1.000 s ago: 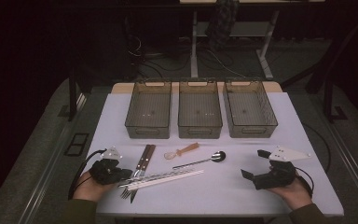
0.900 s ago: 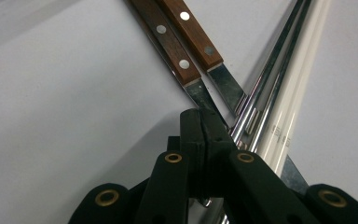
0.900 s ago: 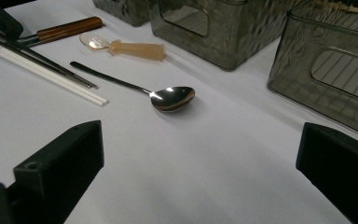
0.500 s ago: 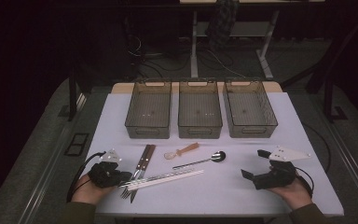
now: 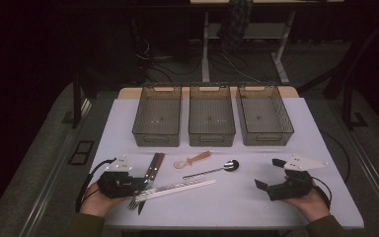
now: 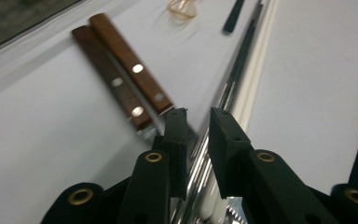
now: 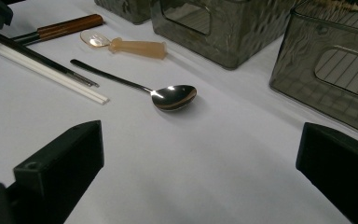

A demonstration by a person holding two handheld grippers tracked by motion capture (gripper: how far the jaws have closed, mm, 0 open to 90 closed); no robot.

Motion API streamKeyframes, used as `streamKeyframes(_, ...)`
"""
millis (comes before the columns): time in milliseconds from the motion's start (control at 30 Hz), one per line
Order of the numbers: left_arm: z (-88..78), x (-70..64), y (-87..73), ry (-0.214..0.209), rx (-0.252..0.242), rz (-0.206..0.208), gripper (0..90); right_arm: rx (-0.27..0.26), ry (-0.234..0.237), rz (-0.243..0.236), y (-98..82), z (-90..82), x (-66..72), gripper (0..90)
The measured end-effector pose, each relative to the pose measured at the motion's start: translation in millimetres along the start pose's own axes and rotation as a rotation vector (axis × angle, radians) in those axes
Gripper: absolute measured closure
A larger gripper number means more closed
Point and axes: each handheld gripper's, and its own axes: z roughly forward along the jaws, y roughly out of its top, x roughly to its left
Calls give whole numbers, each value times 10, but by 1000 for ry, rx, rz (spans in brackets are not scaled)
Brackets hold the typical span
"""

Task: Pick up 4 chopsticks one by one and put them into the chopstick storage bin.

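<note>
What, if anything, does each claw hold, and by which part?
Nothing is gripped. The left claw has just been opening; its jaws straddle the metal chopsticks near one end without pressing them. The right claw stands wide open.

Brown-handled knives, white chopsticks, shiny silver spoon, white table.

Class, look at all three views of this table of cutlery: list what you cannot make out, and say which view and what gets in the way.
- Fork tines, high view: too small, partly under the left gripper.
- What lies between the left gripper's just-opening jaws, left gripper view: blurred metal, the jaws cover it.
- Knives' blades, left gripper view: hidden behind the jaws.
- Right-hand bin, right gripper view: cut off by the frame edge.
- Right gripper: open, holding nothing.
</note>
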Motion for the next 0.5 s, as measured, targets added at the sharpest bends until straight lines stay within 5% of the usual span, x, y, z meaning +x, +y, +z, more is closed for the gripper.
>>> streamKeyframes(233,147,-165,94,-63,-10,53,824,1,0,1,-1,2,1,4)
streamKeyframes(500,305,-237,111,-83,30,115,842,3,1,2,-2,6,4,4)
